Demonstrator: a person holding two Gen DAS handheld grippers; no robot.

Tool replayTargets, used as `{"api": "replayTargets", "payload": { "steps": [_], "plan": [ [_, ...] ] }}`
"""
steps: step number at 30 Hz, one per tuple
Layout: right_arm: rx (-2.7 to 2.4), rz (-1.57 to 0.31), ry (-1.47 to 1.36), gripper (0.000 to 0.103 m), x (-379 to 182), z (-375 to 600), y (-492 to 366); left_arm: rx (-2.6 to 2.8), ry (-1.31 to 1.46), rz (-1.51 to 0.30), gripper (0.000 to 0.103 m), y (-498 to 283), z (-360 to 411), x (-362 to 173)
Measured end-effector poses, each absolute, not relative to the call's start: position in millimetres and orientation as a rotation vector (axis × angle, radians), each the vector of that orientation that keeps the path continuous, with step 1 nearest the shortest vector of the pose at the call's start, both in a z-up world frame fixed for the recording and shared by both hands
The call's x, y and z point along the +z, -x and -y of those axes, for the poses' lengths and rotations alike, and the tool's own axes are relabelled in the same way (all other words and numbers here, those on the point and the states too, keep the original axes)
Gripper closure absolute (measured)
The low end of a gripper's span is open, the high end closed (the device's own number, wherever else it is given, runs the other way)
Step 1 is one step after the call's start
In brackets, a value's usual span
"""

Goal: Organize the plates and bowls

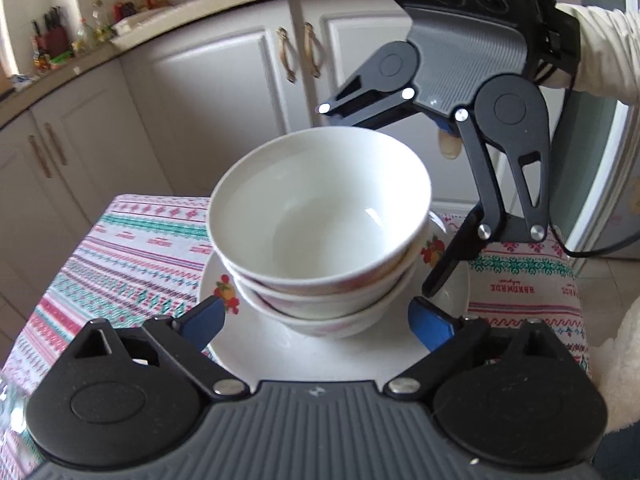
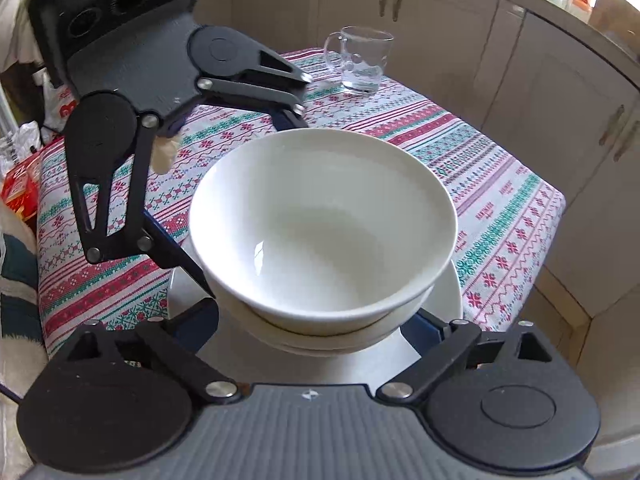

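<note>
Three white bowls (image 1: 320, 216) are stacked on a white plate (image 1: 256, 344) with fruit decals, on the patterned tablecloth. The top bowl sits tilted in the stack. My left gripper (image 1: 316, 320) is open, its blue pads on either side of the lowest bowl, apart from it. My right gripper (image 2: 312, 320) is open on the opposite side, its fingers wide around the stack (image 2: 320, 224) over the plate (image 2: 448, 296). Each gripper shows in the other's view: the right one (image 1: 400, 208) reaching down over the bowls, the left one (image 2: 256, 208) likewise.
A clear glass mug (image 2: 362, 62) stands at the table's far corner. The table (image 1: 120, 248) has a striped red-and-green cloth. Kitchen cabinets (image 1: 224, 92) and a counter with bottles lie behind. Bags and a red box (image 2: 20, 188) sit off the table's left side.
</note>
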State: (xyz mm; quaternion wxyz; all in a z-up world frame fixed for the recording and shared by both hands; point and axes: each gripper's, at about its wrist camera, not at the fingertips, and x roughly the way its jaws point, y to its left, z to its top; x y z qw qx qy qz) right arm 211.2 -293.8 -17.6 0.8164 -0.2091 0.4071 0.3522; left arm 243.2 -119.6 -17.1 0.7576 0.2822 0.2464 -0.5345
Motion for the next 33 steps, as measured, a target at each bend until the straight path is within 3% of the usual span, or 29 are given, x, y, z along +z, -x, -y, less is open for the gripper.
{"api": "replayTargets", "payload": {
  "steps": [13,22,33],
  "plan": [
    [0.462,-0.804,0.387,0.000,21,276,-150,-0.876,-0.253,-0.433,0.000,-185,63,11],
    [0.088,-0.779,0.059,0.000,25,262,-117,-0.564,-0.172,-0.431,0.001,-139,43,17],
    [-0.062,-0.699,0.022,0.000,38,220,-56,-0.406,-0.163,-0.462,0.001,-98,31,36]
  ]
}}
